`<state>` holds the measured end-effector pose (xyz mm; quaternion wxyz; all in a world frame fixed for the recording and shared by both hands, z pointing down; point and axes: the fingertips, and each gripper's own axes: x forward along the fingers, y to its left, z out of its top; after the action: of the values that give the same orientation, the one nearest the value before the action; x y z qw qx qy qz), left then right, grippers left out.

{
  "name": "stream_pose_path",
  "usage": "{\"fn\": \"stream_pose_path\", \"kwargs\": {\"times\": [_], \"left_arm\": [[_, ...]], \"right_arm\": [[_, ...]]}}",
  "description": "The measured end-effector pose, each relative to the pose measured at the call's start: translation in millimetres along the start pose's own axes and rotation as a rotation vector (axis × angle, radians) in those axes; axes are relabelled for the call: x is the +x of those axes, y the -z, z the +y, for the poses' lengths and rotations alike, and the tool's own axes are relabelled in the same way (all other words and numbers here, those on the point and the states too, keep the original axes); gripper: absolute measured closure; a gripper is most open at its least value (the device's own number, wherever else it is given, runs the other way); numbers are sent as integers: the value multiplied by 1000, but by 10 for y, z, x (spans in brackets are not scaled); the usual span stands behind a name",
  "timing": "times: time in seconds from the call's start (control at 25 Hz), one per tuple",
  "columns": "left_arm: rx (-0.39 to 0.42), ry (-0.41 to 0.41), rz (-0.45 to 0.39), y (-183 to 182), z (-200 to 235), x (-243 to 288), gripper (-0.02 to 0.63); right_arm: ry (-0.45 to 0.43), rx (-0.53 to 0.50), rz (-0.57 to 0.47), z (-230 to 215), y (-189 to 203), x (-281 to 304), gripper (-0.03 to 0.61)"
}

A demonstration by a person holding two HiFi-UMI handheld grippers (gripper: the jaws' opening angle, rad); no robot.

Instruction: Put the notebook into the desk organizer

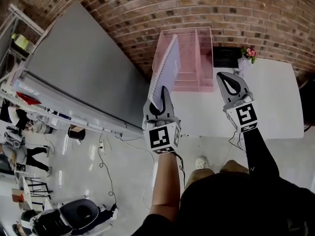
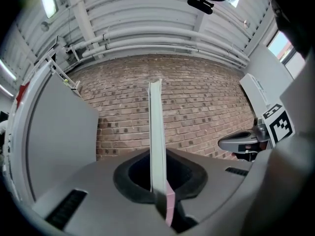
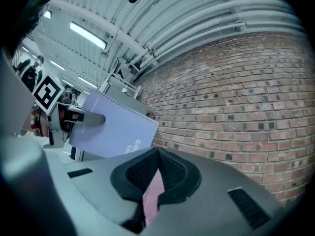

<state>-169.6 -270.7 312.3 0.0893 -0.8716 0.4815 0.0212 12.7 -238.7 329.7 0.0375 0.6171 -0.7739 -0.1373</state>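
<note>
Brick wall [image 1: 147, 4] ahead. Your left gripper [image 1: 161, 95] clamped the notebook [image 1: 166, 65] near the organizer [image 1: 199, 58]; right gripper [image 1: 227, 80] closed, empty. Slotting it in remained.

Even, bright indoor light from ceiling strip lamps [image 3: 87, 35] fills all three views, leaving only faint shadows, a nearly washed-out white table [image 1: 275, 97] and pale reflections on the glossy floor [image 1: 83, 151]. Wide-angle lenses bow the straight courses of the brick wall [image 2: 197, 112] and, in both gripper views, close the frame in a rounded black border. The wall is sharp, whereas the grey foreground next to each lens and the near end of the notebook [image 2: 156, 132] are soft, and a window [image 2: 281, 43] at upper right is overexposed.
</note>
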Motion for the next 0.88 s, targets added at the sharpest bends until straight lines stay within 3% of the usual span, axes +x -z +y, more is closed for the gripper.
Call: {"fn": "stream_pose_path", "kwargs": {"times": [0.32, 0.6, 0.88], "left_arm": [[-37, 82, -32, 28, 97, 349, 575], [-58, 139, -47, -37, -97, 638, 575], [-61, 167, -39, -174, -413, 958, 575]], "right_arm": [[88, -15, 27, -52, 95, 106, 558], [136, -12, 51, -248, 225, 55, 558], [113, 9, 52, -565, 282, 194, 558]]}}
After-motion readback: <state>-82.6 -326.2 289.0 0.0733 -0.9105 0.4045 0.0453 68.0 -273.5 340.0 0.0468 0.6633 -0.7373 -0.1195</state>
